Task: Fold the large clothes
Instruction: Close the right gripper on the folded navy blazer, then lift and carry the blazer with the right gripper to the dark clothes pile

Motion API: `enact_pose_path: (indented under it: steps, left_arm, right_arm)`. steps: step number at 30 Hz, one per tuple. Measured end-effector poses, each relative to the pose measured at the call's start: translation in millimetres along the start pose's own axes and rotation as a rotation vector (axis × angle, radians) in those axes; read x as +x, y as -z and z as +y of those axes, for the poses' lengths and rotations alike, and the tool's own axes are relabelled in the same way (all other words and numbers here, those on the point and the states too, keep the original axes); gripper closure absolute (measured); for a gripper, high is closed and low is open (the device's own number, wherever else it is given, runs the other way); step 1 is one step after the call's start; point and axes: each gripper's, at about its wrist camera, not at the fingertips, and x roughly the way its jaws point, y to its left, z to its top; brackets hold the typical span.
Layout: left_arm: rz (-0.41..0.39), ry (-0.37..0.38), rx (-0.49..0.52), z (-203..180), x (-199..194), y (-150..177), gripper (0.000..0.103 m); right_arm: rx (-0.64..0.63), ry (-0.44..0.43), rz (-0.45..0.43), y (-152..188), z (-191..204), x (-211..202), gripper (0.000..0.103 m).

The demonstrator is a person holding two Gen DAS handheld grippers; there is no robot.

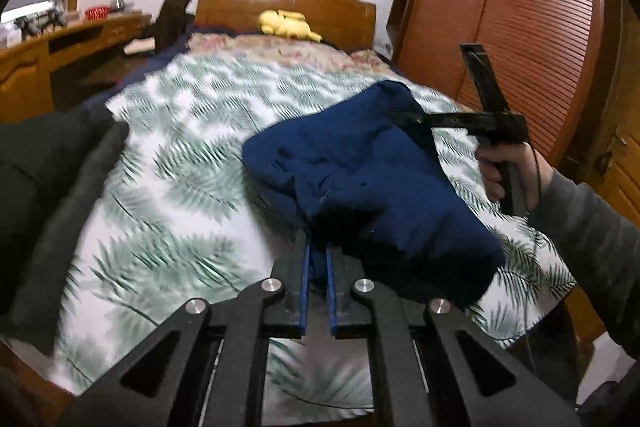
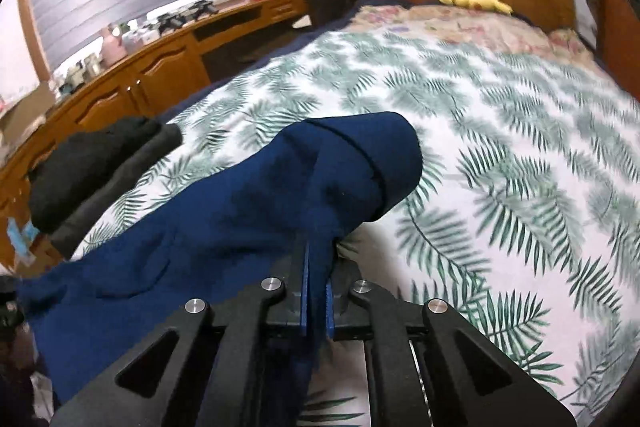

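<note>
- Garment point(image 1: 360, 179): a dark blue piece of clothing, bunched on the near right part of the bed point(image 1: 180, 155), pinched by both my grippers and partly lifted off the leaf-print cover.
- Left gripper point(image 1: 317, 259): jaws pressed nearly together, with a fold of the blue cloth caught between the blue pads at the garment's near edge.
- Right gripper point(image 2: 318, 267): also clamped on the blue cloth; from the left wrist view I see it gripping the far right edge of the garment, with my hand point(image 1: 504, 171) on its handle.
- Look of the thing: soft, thick-looking knit, rumpled. A rounded end with a seam across it rises beyond the right gripper; I cannot tell whether it is a sleeve or a hood. No flat outline shows.
- Progress, as I judge it: early for this piece. It is grasped but neither spread nor folded; laying it flat and making every fold remain.
- Pile point(image 2: 100, 163): farther left, dark clothes lie stacked, seemingly folded already.
</note>
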Motion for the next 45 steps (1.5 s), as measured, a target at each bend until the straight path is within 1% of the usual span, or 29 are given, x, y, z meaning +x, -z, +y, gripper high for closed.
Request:
enact_pose_path:
  steps: [4,8,12,15,17,18,21,23,24,26,27,28,29,30,32,33,35,36,38,41,43,44,45]
  left_arm:
    - [-0.059,-0.034,0.042,31.5,-25.7,-24.6,0.099]
    - [-0.114,-0.093,0.068,69.1,-56.9,-53.6,0.099]
    - [-0.167,-0.193,0.073,112.3,-95.6,-77.8,0.099]
    - [-0.218,-0.283,0.039,151.0,-128.7,-91.3,0.099]
    - [-0.233,-0.332,0.017,173.3,-146.1,-95.0,0.099]
    - [-0.244,-0.372,0.009,187.1,-157.2,-96.5,0.099]
    - [-0.255,-0.448,-0.02,220.0,-181.7,-96.5,0.099]
    - [-0.263,-0.497,-0.037,237.9,-192.5,-92.8,0.098]
    - [-0.264,-0.535,-0.058,253.0,-198.0,-89.2,0.098]
    - [-0.218,-0.576,-0.08,273.8,-193.8,-81.1,0.098]
    - [-0.174,-0.595,-0.096,289.9,-189.2,-71.3,0.098]
    - [-0.147,-0.6,-0.113,302.1,-186.3,-61.2,0.097]
    - [-0.125,-0.597,-0.13,312.4,-184.5,-51.8,0.097]
    - [-0.094,-0.6,-0.153,323.4,-178.9,-41.1,0.097]
    - [-0.054,-0.636,-0.181,334.2,-173.3,-21.7,0.097]
    - [-0.043,-0.636,-0.188,337.0,-171.9,-12.6,0.096]
    - [-0.049,-0.619,-0.196,335.6,-176.4,-4.2,0.094]
    - [-0.053,-0.613,-0.195,332.9,-179.7,-1.6,0.094]
    - [-0.061,-0.621,-0.186,329.5,-185.6,-1.7,0.094]
    - [-0.084,-0.614,-0.172,316.3,-197.3,-7.0,0.093]
    - [-0.103,-0.61,-0.155,306.4,-208.4,-15.0,0.088]
    - [-0.115,-0.613,-0.142,300.8,-210.9,-18.8,0.087]
    - [-0.122,-0.614,-0.133,297.0,-213.9,-23.5,0.086]
  right_arm:
    - [-0.026,0.035,-0.056,-23.4,39.8,-13.3,0.1]
    - [-0.074,0.034,-0.082,-57.7,78.1,-16.5,0.1]
    - [-0.152,0.017,-0.127,-101.7,132.8,-12.4,0.1]
    - [-0.207,-0.012,-0.157,-134.7,178.9,-0.2,0.1]
    - [-0.223,-0.056,-0.181,-152.3,206.3,10.1,0.1]
    - [-0.231,-0.073,-0.187,-161.3,220.8,17.2,0.1]
    - [-0.277,-0.096,-0.191,-184.3,269.7,43.5,0.1]
    - [-0.298,-0.11,-0.194,-194.7,295.4,58.2,0.1]
    - [-0.306,-0.118,-0.198,-201.9,313.1,70.6,0.1]
    - [-0.318,-0.1,-0.184,-208.0,341.8,92.9,0.099]
    - [-0.321,-0.09,-0.165,-207.9,351.3,100.3,0.097]
    - [-0.323,-0.077,-0.11,-204.4,363.7,116.7,0.09]
    - [-0.325,-0.067,-0.067,-199.5,371.6,127.8,0.087]
    - [-0.329,-0.056,-0.025,-188.0,379.9,140.4,0.081]
    - [-0.365,-0.109,-0.006,-166.2,394.0,149.9,0.076]
    - [-0.383,-0.125,0.006,-155.9,396.2,150.6,0.073]
    - [-0.426,-0.159,0.047,-130.8,411.5,157.1,0.072]
    - [-0.436,-0.177,0.059,-123.7,415.2,156.7,0.073]
    - [-0.461,-0.225,0.072,-105.4,428.8,155.0,0.072]
    - [-0.449,-0.249,0.046,-94.8,438.9,149.0,0.072]
    - [-0.416,-0.296,0.029,-93.0,441.6,142.0,0.072]
    - [-0.405,-0.345,0.01,-89.9,441.1,135.0,0.072]
    - [-0.409,-0.367,0.004,-88.0,444.3,131.9,0.072]
